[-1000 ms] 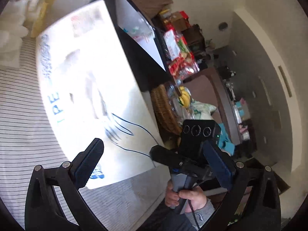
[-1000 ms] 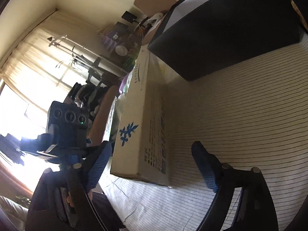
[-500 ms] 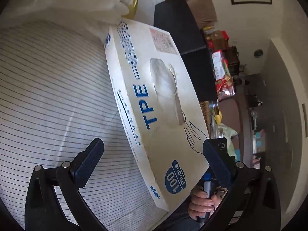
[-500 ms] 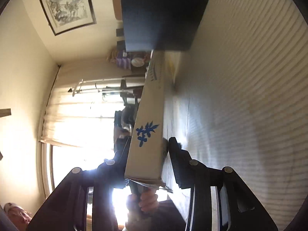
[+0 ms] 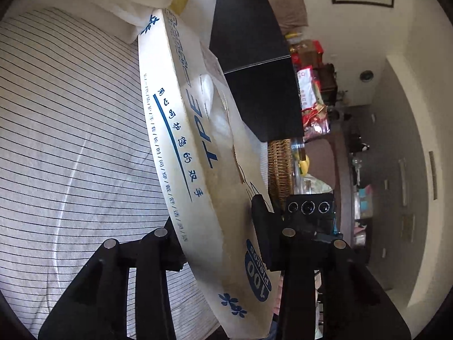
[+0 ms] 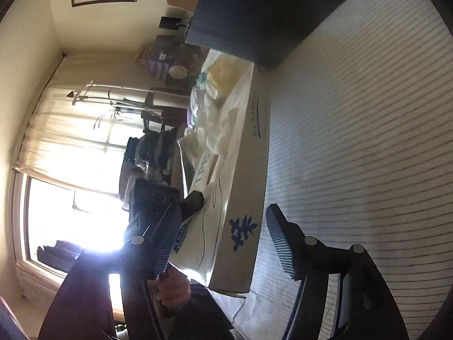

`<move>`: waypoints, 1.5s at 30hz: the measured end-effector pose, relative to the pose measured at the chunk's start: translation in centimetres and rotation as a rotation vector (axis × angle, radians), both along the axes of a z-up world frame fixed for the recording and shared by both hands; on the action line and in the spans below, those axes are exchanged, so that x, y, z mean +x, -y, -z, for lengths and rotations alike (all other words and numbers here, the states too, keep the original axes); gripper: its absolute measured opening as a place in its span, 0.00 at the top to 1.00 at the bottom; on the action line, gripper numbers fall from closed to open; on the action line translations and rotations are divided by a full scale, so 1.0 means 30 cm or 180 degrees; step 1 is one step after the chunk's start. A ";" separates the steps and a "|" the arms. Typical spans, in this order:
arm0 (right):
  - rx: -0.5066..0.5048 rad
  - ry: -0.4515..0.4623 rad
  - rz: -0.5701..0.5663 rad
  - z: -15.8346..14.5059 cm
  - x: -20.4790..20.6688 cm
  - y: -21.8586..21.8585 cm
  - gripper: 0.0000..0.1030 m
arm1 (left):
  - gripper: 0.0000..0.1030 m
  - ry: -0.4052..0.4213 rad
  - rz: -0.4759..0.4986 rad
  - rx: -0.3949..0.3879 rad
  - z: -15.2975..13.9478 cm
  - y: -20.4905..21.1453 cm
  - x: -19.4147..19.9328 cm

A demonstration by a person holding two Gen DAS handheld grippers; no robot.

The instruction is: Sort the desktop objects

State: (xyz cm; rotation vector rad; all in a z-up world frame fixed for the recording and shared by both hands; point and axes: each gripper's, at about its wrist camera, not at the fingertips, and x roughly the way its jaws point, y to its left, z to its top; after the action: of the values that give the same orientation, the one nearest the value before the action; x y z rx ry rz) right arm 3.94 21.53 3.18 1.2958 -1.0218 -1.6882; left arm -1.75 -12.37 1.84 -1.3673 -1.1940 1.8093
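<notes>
Left hand-held gripper (image 5: 219,238), just closing, pinches glove box (image 5: 198,153) at striped counter's (image 5: 70,141) edge; right hand-held gripper (image 6: 222,239), reopening, straddles it untouched.

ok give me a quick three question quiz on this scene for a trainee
1. What count is printed on the glove box?
2. True or false: the glove box's printing is red.
3. What sits between the jaws of the left gripper? A a mug; B the glove box; C a book.

Key: 1. 100 pieces. 2. False, it is blue. 3. B; the jaws have just been closing and now clamp its near end.
</notes>
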 end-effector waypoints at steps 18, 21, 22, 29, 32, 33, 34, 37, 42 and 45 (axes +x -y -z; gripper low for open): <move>-0.0107 -0.0278 -0.0326 -0.071 0.042 0.154 0.68 | 0.65 -0.0363 0.0130 -0.0295 -0.155 0.057 0.095; -0.0207 -0.0414 -0.0374 -0.140 0.082 0.155 0.68 | 0.64 -0.0553 0.0211 -0.0371 -0.253 0.071 0.152; -0.0230 -0.0458 -0.0389 -0.170 0.094 0.159 0.68 | 0.64 -0.0608 0.0216 -0.0386 -0.284 0.080 0.170; -0.0363 -0.0734 -0.0243 -0.405 0.046 0.117 0.67 | 0.61 -0.0896 0.0383 -0.0606 -0.576 0.017 0.088; -0.0305 -0.0772 -0.0074 -0.495 -0.070 0.070 0.66 | 0.61 -0.0959 0.0450 -0.0617 -0.656 -0.059 -0.046; -0.0277 -0.0773 -0.0035 -0.515 -0.111 0.049 0.66 | 0.61 -0.0946 0.0484 -0.0585 -0.670 -0.084 -0.100; -0.0237 -0.0778 0.0005 -0.534 -0.150 0.038 0.66 | 0.60 -0.0925 0.0509 -0.0560 -0.681 -0.115 -0.161; -0.0048 -0.0709 0.0066 -0.572 -0.294 -0.021 0.65 | 0.59 -0.0833 0.0563 -0.0491 -0.680 -0.196 -0.336; 0.0271 -0.0482 0.0134 -0.528 -0.541 -0.093 0.64 | 0.55 -0.0619 0.0511 -0.0505 -0.573 -0.283 -0.602; 0.0426 -0.0321 0.0151 -0.476 -0.677 -0.123 0.62 | 0.55 -0.0478 0.0503 -0.0547 -0.489 -0.316 -0.721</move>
State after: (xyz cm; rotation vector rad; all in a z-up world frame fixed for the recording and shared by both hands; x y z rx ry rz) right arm -16.38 25.22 17.46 1.2650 -0.8999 -1.8658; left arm -23.37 -2.89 16.52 -1.3511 -0.8456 1.8982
